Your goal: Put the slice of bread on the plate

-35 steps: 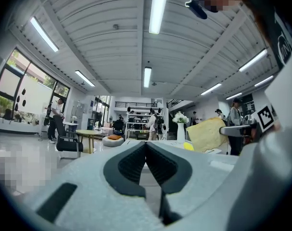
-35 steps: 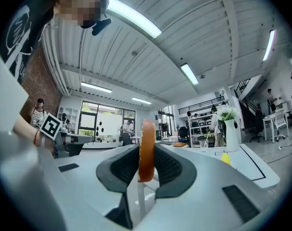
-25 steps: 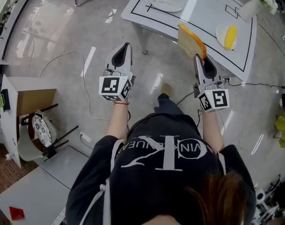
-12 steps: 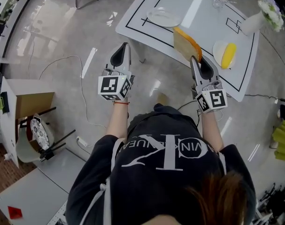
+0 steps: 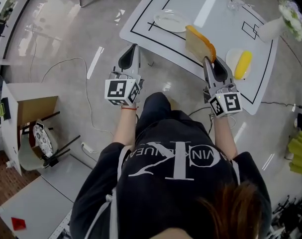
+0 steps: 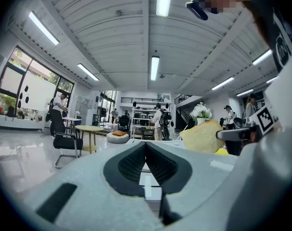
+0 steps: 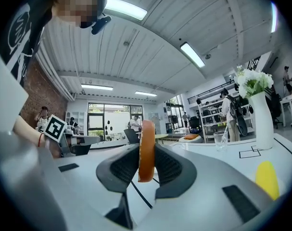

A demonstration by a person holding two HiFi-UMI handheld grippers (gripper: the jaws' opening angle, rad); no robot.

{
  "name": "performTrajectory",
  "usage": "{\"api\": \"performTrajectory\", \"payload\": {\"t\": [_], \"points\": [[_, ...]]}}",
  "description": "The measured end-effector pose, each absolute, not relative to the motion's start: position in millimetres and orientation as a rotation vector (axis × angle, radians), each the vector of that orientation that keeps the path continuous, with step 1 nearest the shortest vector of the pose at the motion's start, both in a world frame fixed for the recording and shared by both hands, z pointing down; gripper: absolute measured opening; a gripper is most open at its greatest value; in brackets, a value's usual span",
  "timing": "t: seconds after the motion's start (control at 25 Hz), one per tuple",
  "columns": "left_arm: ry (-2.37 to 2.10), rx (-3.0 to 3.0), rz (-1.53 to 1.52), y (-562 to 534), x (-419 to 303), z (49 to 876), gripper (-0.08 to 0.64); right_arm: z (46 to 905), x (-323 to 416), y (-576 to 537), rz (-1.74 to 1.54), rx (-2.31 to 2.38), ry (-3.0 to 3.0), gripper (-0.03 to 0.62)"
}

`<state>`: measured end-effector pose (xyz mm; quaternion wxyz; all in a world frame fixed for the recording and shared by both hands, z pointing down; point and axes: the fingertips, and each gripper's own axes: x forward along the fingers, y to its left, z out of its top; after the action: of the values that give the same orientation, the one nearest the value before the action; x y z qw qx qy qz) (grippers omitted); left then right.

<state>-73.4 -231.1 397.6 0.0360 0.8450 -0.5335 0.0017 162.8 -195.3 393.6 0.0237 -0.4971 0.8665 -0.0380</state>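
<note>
A slice of bread (image 5: 199,45) with an orange crust stands on edge over the near part of the white table (image 5: 155,31). My right gripper (image 5: 207,59) is shut on its lower end. In the right gripper view the bread (image 7: 146,136) shows edge-on, with the pads of that gripper (image 7: 146,170) pressed on both faces. An empty glass plate (image 5: 170,20) lies on the table, left of and beyond the bread. My left gripper (image 5: 133,49) hangs shut and empty at the table's near left edge. In the left gripper view its jaws (image 6: 146,150) meet and the bread (image 6: 206,137) shows at the right.
A yellow item on a small white plate (image 5: 242,63) lies right of the bread. A vase of white flowers (image 5: 282,20) and a glass (image 5: 234,3) stand at the far right. A cable (image 5: 66,63) runs over the floor; an open cardboard box (image 5: 29,108) stands left.
Both grippers have moved forward toward the table. The bread, held throughout, now hangs over the table's near part and closer to the plate. The jaws look unchanged.
</note>
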Motion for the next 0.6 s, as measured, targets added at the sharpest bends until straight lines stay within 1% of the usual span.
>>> {"api": "performTrajectory", "payload": {"t": [0.32,0.6], "points": [[-1.602,2.550,0.078,-268.8,-76.9,422.1,0.002,406.5,150.5,-240.3,-0.243,-1.514,2.679,0.091],[-1.570,2.597,0.075,-330.8,-71.7,408.1,0.002,415.0,128.5,-299.0,-0.378,-1.475,2.735,0.091]]}}
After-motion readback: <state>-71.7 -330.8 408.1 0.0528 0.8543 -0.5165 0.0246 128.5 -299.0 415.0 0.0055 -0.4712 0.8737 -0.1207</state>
